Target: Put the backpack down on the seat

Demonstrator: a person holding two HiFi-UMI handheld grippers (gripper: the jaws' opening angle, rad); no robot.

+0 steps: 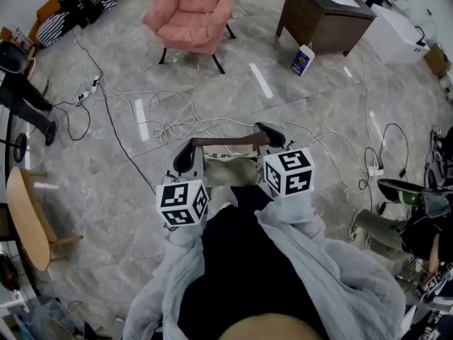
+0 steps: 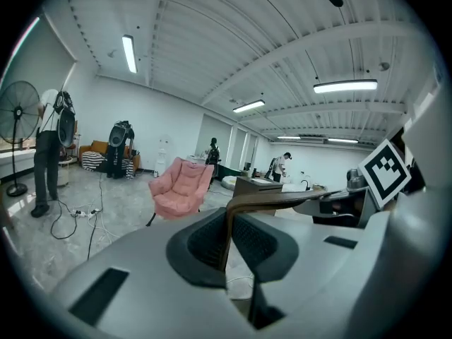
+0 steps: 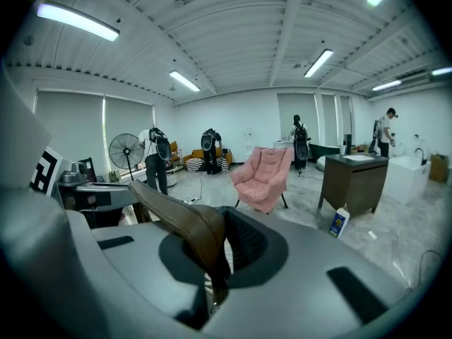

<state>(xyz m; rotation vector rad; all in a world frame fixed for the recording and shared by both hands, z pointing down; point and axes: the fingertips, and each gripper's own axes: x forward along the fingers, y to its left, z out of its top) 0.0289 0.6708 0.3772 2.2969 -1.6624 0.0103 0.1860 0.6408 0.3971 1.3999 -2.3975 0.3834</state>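
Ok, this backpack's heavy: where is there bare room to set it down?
The pink chair has a bare seat. Open floor lies between it and the dark cabinet, apart from a small carton. Nearer you, white cables crowd the floor.

The grey, marble-patterned floor [image 1: 311, 105] carried a pink armchair [image 1: 192, 13] on dark splayed legs and, well apart to its right, a dark wooden cabinet [image 1: 322, 16]. A blue-and-white carton [image 1: 302, 59] stood just beside the cabinet's near corner. Short white tape strips [image 1: 260, 80] lay on the tiles. Loose white cables [image 1: 177, 122] sprawled nearby, and a power strip [image 1: 85, 96] lay further left. A light wooden stool [image 1: 28, 218] stood at the left edge.
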